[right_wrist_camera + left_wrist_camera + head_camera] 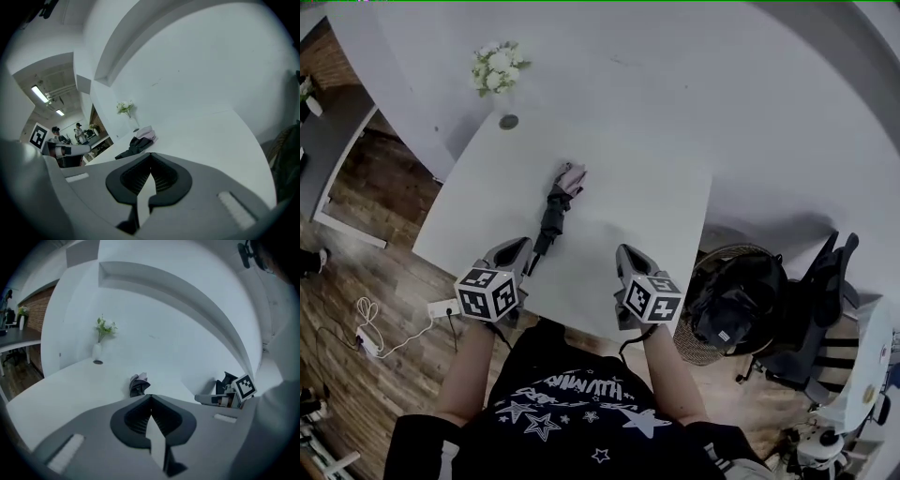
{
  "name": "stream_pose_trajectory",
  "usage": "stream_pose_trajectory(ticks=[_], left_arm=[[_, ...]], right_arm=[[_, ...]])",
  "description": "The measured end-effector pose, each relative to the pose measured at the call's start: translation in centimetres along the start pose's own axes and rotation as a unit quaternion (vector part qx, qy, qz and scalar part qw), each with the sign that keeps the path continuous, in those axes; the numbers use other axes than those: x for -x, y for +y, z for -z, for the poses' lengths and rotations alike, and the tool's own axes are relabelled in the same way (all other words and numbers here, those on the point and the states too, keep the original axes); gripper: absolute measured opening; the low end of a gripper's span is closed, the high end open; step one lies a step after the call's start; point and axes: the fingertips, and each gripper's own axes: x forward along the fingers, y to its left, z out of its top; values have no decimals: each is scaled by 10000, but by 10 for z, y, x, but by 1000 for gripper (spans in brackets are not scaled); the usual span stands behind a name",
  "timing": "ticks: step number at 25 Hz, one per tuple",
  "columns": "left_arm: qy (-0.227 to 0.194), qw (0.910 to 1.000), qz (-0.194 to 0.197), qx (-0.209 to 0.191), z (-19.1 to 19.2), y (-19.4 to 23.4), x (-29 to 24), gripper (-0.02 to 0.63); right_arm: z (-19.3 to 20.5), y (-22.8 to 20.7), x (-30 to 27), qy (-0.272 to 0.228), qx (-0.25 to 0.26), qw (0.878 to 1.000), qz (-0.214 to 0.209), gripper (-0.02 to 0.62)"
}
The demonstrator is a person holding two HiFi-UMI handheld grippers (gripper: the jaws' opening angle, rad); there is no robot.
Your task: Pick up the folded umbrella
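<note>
eyeing folded umbrella [555, 210] on worktop [652, 202]: light, floppy canopy, stiff shaft, so we'd clamp mid-body. left gripper [523, 244] and right gripper [626, 250] jaws together, empty.

folded umbrella [555, 211]: black, pink end | counter [647, 206]: white | flowers [497, 67]: white, green | left gripper [523, 247], right gripper [626, 255]: grey, black-white marker cubes | floor [384, 281]: brown wood grain

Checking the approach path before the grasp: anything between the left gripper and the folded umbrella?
Nothing visible. The folded umbrella lies mid-table, straight ahead of the left gripper, with only bare table between them. The flower vase stands at the far corner, off that line. The jaws are shut.
</note>
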Motion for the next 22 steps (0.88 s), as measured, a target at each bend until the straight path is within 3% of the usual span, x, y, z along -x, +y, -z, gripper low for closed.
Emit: stream_pose_trajectory(ticks=[6, 12, 18, 22], left_arm=[[557, 9981, 261, -26, -10, 11, -43, 10], [1083, 9926, 551, -17, -12, 16, -79, 136], [1890, 9776, 596, 702, 8, 30, -112, 296], [2163, 9707, 723, 760, 13, 29, -129, 339]], right_arm=[[-9, -11, -8, -119, -229, 9987, 441, 17], [-15, -18, -16, -170, -374, 9966, 719, 17], [-20, -25, -22, -219, -463, 9944, 930, 17], [-23, -32, -26, -250, -511, 9927, 1062, 17]])
